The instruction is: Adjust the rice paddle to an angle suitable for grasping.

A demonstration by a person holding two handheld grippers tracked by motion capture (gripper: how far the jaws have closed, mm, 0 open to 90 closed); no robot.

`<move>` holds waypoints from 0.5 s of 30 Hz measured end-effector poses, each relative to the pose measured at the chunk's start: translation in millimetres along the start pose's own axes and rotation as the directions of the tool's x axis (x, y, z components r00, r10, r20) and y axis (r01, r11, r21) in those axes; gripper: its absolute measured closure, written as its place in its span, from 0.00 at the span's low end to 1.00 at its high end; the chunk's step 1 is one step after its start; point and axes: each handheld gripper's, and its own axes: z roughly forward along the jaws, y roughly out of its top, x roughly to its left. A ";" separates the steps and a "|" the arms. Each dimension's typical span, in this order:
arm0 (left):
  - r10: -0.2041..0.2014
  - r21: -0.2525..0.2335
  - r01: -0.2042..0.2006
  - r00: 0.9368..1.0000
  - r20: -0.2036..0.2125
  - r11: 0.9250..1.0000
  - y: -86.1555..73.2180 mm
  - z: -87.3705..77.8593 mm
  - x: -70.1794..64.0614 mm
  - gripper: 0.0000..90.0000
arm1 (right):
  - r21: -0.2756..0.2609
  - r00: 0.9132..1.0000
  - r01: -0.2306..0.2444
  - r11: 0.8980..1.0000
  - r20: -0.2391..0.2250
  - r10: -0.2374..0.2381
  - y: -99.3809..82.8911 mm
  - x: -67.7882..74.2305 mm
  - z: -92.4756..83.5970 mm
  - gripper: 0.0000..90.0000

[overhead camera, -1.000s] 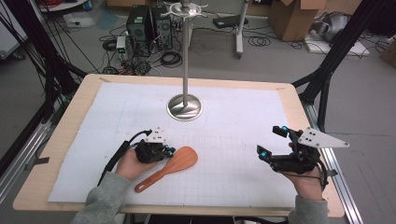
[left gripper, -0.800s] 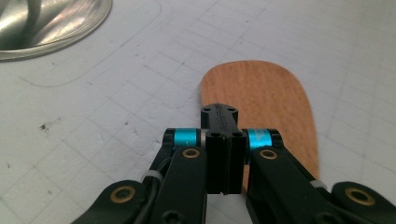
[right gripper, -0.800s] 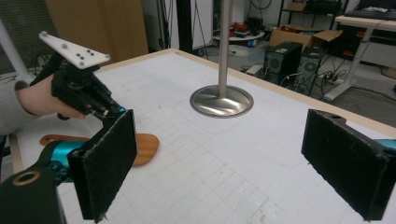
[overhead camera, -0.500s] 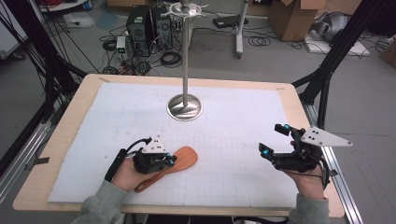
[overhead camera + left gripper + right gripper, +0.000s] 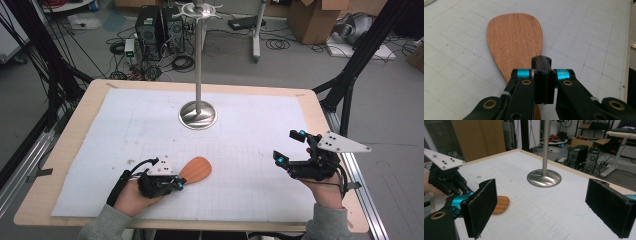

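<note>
High view: your table (image 5: 65,150), topped with a white gridded sheet (image 5: 250,150), carries everything. Largest on it is the metal stand (image 5: 198,114), its round base near the middle of the far edge, its pole rising upright. Next, your right gripper (image 5: 295,150) hovers by the right edge toward the near right corner, held in your right hand (image 5: 327,192); in the right gripper view its jaws stand spread wide, with nothing between them. Your left gripper (image 5: 176,184) lies low near the near edge, left of centre, in your left hand (image 5: 131,197). In the left gripper view its jaws are pressed together over the neck of the wooden spatula (image 5: 515,42), whose blade lies flat on the sheet; whether they pinch it, you cannot tell.
</note>
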 end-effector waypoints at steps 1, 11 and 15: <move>0.003 0.005 -0.003 1.000 -0.001 1.000 -0.6 0.2 -0.8 0.99 | 0.002 1.000 0.001 1.000 0.000 -0.001 0.2 0.0 1.9 0.10; -0.008 0.030 0.007 1.000 0.003 1.000 -11.1 -4.1 -1.0 1.00 | 0.019 1.000 0.008 1.000 -0.023 -0.007 2.6 1.0 14.5 0.10; -0.004 0.031 0.004 1.000 0.006 1.000 -12.8 -5.7 -2.0 1.00 | 0.016 1.000 0.011 1.000 -0.028 -0.011 3.9 0.7 17.4 0.10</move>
